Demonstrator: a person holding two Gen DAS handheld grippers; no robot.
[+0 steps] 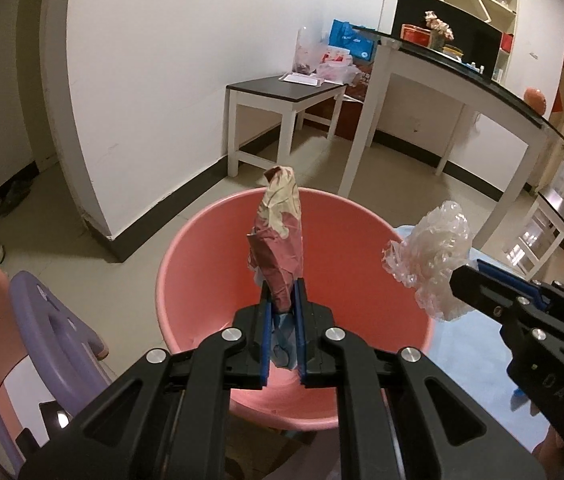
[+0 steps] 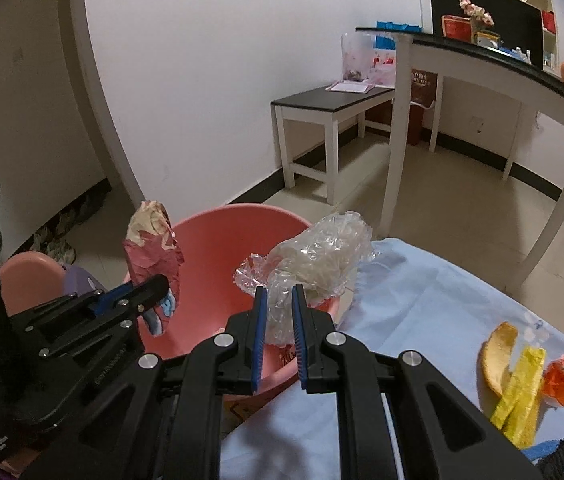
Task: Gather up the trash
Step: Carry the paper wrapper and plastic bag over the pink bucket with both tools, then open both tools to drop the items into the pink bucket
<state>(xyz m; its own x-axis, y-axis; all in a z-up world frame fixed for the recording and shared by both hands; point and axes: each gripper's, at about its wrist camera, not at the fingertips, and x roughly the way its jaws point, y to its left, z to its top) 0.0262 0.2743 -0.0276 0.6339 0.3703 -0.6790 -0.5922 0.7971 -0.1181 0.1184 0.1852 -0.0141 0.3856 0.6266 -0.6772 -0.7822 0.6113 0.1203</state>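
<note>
Pink plastic basin (image 1: 201,248) sits on the floor right at the edge of the blue tablecloth (image 2: 422,312), with a purple kids' stool (image 1: 45,320) beside it. Over by the cloth's right edge lie an orange peel (image 2: 496,356), a yellow wrapper (image 2: 520,392) and a crumpled orange wrapper (image 2: 562,378).

Left gripper (image 1: 284,300) has its jaws clamped on a crumpled red-and-cream paper wrapper (image 1: 277,236), long axis standing up and pointing away, above the basin's opening.

Right gripper (image 2: 279,312) is pinched tight on a wad of clear plastic wrap (image 2: 318,258), which sticks forward over what looks like the basin's rim, nearest the cloth.
</note>
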